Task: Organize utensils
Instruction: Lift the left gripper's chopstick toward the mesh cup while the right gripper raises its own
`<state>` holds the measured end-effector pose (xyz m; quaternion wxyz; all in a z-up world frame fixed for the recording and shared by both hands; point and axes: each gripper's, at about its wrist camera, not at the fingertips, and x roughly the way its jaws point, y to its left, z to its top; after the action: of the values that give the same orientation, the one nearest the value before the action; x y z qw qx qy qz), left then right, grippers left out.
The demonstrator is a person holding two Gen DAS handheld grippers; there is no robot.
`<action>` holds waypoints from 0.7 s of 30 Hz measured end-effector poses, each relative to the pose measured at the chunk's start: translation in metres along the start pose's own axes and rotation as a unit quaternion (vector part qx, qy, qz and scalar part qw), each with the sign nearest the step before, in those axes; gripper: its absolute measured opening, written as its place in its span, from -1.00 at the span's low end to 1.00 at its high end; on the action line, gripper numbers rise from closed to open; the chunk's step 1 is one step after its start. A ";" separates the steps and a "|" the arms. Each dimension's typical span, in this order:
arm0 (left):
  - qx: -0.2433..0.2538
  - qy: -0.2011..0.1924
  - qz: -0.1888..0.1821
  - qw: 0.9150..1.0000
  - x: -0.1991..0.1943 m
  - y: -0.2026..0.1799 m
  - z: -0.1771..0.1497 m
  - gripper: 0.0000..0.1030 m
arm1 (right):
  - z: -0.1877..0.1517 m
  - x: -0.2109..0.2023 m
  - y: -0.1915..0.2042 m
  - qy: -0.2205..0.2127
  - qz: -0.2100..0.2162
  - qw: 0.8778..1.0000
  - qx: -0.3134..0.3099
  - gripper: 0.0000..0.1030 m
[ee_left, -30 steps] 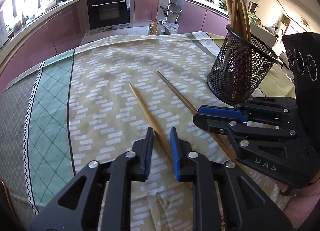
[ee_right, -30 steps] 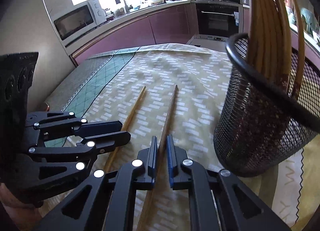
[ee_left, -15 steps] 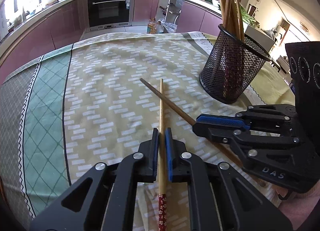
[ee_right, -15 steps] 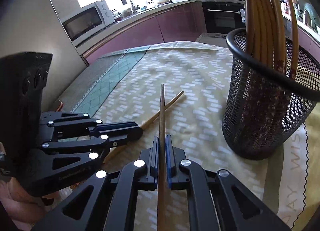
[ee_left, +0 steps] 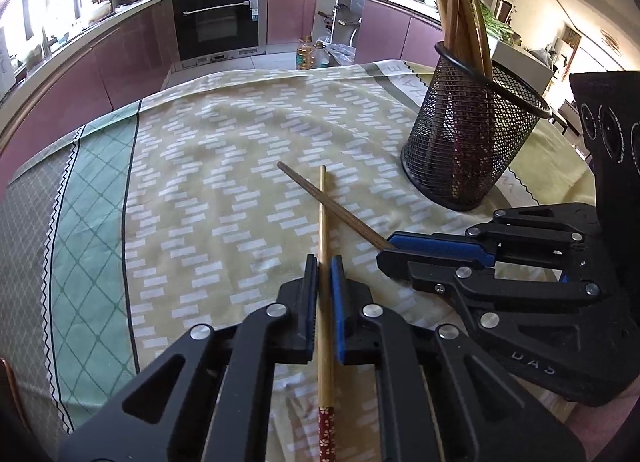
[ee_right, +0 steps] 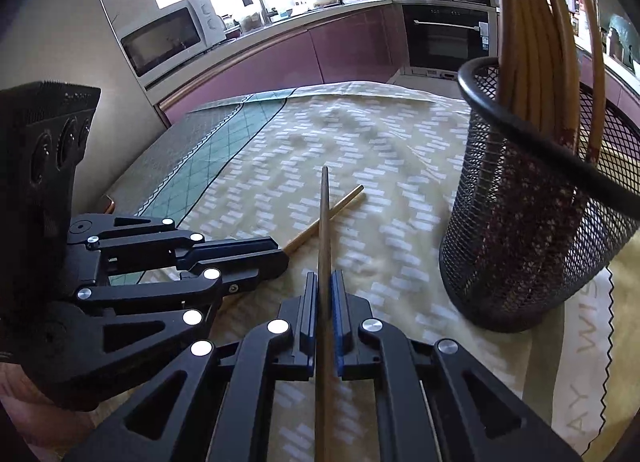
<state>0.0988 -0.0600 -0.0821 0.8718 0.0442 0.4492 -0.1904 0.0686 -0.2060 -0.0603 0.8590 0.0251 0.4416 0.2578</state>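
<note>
Left hand-held gripper (ee_left: 324, 274), clamped on a pale chopstick (ee_left: 322, 214) with a red floral end; right hand-held gripper (ee_right: 324, 290), marked "DAS", clamped on a darker chopstick (ee_right: 325, 214). The two sticks cross ahead of the fingertips, above the tablecloth (ee_left: 224, 166) lettered "HAVE". Ahead-right stands a black mesh holder (ee_left: 468, 142) filled with chopsticks.

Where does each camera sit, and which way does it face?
Left wrist: on the left gripper, facing down its jaws, shut on a light chopstick; the right gripper shows at right.
Right wrist: on the right gripper, jaws shut on a dark chopstick; the left gripper shows at left.
Shared: both chopsticks, mesh holder, tablecloth, oven.
</note>
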 end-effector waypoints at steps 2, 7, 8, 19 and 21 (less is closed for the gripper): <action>-0.004 -0.002 -0.003 1.000 -0.001 0.001 0.000 -0.85 | 0.000 -0.005 -0.001 -0.007 0.006 1.000 0.002 -0.89; -0.011 -0.010 -0.012 1.000 -0.009 0.001 -0.003 -0.85 | 0.000 -0.023 -0.001 -0.029 0.016 0.999 -0.001 -0.89; -0.012 -0.013 -0.015 1.000 -0.011 0.002 -0.003 -0.85 | 0.000 -0.026 -0.001 -0.033 0.018 0.999 -0.002 -0.89; -0.042 -0.040 -0.088 0.994 -0.039 0.009 -0.002 -0.85 | 0.000 -0.063 0.004 -0.076 0.031 0.997 -0.009 -0.88; -0.047 -0.045 -0.097 0.993 -0.044 0.009 -0.001 -0.85 | -0.002 -0.070 0.002 -0.082 0.032 0.996 -0.010 -0.88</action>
<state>0.0784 -0.0386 -0.0480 0.8697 -0.0490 0.4202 -0.2545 0.0330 -0.2366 -0.0089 0.8839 0.0517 0.3658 0.2870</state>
